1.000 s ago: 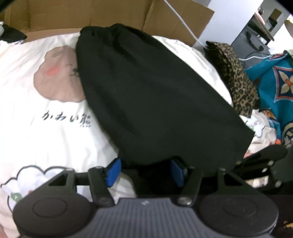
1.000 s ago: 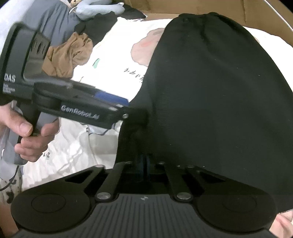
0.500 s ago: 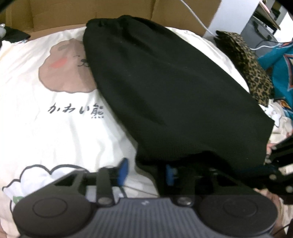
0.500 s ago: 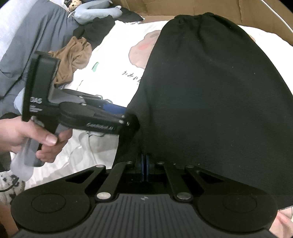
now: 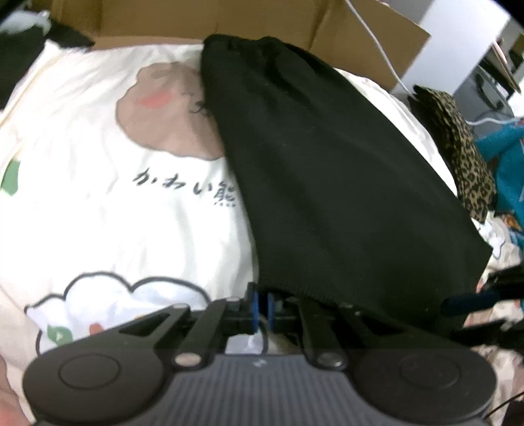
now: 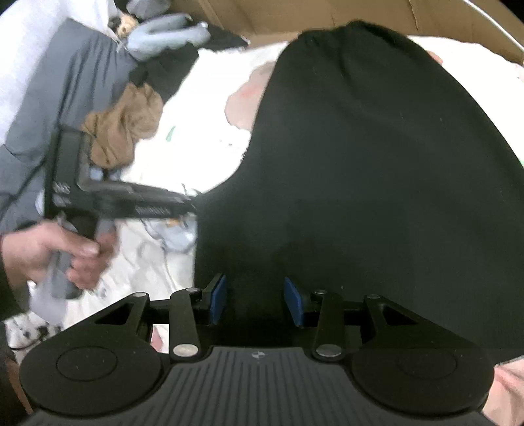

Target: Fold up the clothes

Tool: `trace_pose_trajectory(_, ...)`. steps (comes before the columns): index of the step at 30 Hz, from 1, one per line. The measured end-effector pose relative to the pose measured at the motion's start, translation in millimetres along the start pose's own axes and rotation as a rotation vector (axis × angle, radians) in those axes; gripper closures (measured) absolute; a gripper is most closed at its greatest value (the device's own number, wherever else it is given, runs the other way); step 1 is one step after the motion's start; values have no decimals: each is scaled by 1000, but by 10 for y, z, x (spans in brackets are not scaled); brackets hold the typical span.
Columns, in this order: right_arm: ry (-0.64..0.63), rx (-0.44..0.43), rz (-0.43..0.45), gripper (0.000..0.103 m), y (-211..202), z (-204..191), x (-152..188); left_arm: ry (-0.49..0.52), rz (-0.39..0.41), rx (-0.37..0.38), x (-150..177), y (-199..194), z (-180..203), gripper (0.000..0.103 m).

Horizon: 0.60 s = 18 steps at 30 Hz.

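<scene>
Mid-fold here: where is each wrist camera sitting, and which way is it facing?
Left wrist: behind the left gripper, shut at the black garment hem, facing the cardboard.
Right wrist: behind the right gripper, jaws opening over the hem; the left hand shows.
Shared: the garment and the bear-print bedding.

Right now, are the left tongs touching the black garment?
Touching. The left wrist view shows the black garment's near hem lying over the right-side finger of the left tongs.

Both wrist cameras close, angled down along fingers; shared: black garment (image 5: 344, 183) (image 6: 376, 157), bedding.
</scene>
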State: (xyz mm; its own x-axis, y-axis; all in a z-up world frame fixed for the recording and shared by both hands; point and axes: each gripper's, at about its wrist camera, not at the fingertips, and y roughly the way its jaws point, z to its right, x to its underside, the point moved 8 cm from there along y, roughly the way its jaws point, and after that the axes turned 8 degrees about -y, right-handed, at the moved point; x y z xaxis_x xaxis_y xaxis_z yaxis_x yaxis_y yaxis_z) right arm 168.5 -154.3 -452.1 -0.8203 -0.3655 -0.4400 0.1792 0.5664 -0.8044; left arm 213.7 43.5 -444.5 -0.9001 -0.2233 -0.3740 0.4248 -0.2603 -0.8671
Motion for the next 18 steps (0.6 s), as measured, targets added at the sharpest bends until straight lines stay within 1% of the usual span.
trace_pose_trajectory(3, -13, 21, -55, 57, 144, 16, 137, -16, 2, 14, -10, -13, -52, 99)
trace_pose_trajectory(6, -25, 35, -96, 57, 240, 17, 246, -28, -4, 7, 12, -30, -108, 100)
trace_pose_trajectory(8, -36, 29, -92, 57, 230, -7, 233, -16, -10, -13, 43, -47, -146, 100)
trace_pose_trajectory(9, -42, 26, -88, 57, 222, -20, 222, -4, -14, -29, 68, -59, -173, 103)
trace_pose_trajectory(11, -52, 25, -74, 57, 203, -24, 164, 10, -22, -55, 110, -105, -258, 103)
trace_pose_trajectory(13, -53, 28, -59, 57, 195, -14, 107, -14, -26, -54, 109, -162, -324, 103)
trace_pose_trajectory(16, -53, 45, -41, 57, 168, 35, 60, -22, -7, -65, 14, -227, -302, 102)
trace_pose_trajectory(18, -51, 65, -29, 57, 139, 87, 47, -19, 12, -41, -96, -274, -230, 101)
